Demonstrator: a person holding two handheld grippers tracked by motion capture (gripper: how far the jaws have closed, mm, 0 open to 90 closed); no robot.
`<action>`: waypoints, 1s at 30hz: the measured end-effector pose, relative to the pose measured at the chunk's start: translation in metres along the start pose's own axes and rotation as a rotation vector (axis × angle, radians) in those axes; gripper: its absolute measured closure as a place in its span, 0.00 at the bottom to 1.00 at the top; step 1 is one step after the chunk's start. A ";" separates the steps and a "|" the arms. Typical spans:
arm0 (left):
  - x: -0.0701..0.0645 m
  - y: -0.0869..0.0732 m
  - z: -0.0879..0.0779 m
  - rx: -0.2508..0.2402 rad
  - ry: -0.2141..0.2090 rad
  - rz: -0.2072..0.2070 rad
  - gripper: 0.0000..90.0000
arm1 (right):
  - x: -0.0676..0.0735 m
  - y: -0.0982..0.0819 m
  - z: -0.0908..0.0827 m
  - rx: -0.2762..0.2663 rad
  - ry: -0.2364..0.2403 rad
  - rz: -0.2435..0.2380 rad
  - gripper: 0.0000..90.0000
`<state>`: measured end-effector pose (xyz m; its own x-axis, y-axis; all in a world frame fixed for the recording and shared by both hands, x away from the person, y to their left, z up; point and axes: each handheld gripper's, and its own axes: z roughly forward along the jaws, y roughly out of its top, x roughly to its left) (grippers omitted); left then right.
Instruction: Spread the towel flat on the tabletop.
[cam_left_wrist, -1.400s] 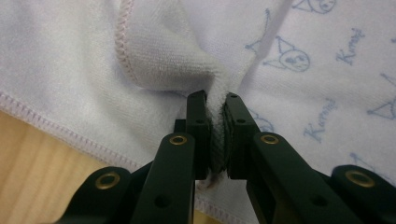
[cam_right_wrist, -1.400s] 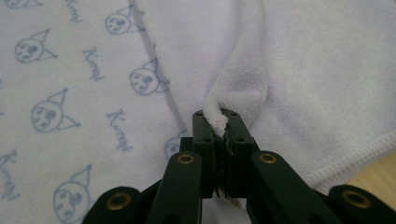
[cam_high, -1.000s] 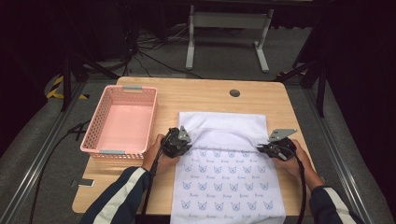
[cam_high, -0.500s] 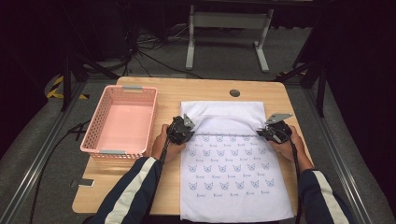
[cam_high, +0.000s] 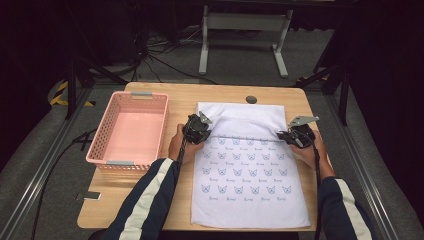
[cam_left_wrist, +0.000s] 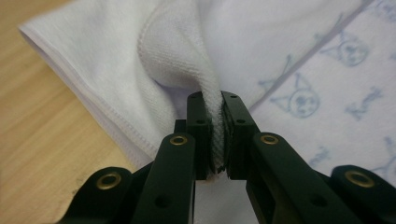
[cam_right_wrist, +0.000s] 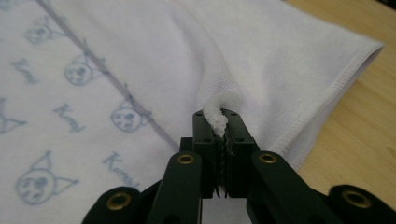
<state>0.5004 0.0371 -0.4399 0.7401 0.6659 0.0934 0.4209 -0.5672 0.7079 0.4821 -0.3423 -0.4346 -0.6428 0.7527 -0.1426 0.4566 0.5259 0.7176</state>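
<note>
a white towel (cam_high: 248, 185) printed with small blue cat faces lies spread on the right part of the wooden table (cam_high: 180, 102), its near edge reaching the table's front rim. its far part is turned back over itself, showing the plain white underside as a band across the top of the printed area. the left gripper (cam_high: 198, 129) sits on the left end of that folded band, and in the left gripper view its jaws are pressed together on a bunched ridge of the towel's fabric (cam_left_wrist: 215, 126), which rises out between them. the right gripper (cam_high: 295, 136) sits on the band's right end; in the right gripper view its jaws are likewise clamped on a small tuft of the towel (cam_right_wrist: 219, 116), close to the stitched edge. a pink basket (cam_high: 131, 131) stands on the table just left of the towel, beside the left hand (cam_high: 178, 145). both sleeves are dark blue with a white stripe.
</note>
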 end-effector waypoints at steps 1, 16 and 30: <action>-0.003 0.004 -0.007 -0.012 -0.003 0.016 0.93 | 0.000 0.001 -0.004 -0.012 0.005 -0.002 0.96; -0.053 -0.020 -0.120 -0.178 -0.140 0.229 0.92 | 0.049 -0.007 -0.121 -0.196 0.201 -0.209 0.95; -0.085 -0.111 -0.118 0.010 -0.278 0.282 0.87 | 0.093 -0.078 -0.133 -0.003 0.410 -0.301 0.93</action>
<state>0.3285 0.1004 -0.4433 0.9408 0.3270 0.0891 0.1847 -0.7151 0.6742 0.3053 -0.3658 -0.4132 -0.9344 0.3503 -0.0645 0.2127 0.6940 0.6878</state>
